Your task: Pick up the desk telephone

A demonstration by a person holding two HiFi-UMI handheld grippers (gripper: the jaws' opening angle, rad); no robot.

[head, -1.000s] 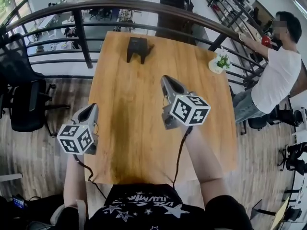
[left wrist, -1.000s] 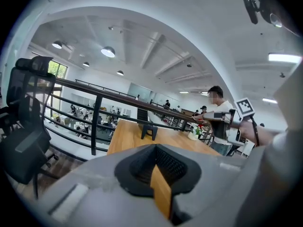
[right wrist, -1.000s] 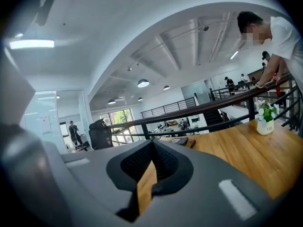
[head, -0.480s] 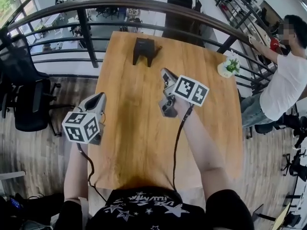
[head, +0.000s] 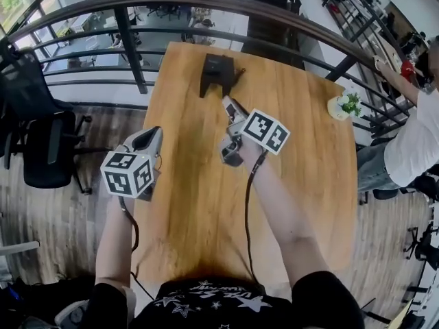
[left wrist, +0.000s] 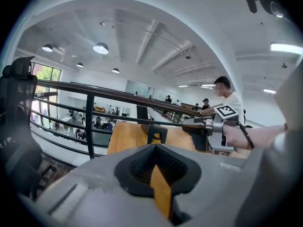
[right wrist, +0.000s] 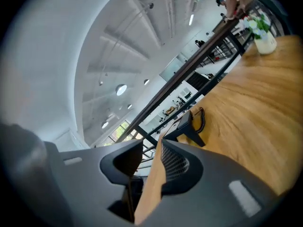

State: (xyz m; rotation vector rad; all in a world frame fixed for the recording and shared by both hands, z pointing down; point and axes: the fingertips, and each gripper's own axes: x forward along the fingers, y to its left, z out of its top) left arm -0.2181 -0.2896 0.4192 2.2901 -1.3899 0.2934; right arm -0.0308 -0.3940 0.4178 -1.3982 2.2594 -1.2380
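Telephone (head: 218, 74), black desk set, at far end of light wooden table (head: 302, 156). Right gripper (head: 230, 105) near it, jaws opening, narrow gap, empty. Left gripper (head: 152, 134) at left edge, jaws together.

1. On my feed, the angular plastic desk telephone (head: 218, 74) is black all over, coiled cord included.
2. The rectangular wooden table (head: 192, 184) is honey-orange with fine lengthwise grain.
3. The small round pot (head: 339, 110) is white and its leafy plant (head: 352, 101) is green.
4. The metal railing (head: 132, 53) is black.
5. The person's shirt (head: 206, 297) is black with white stars.
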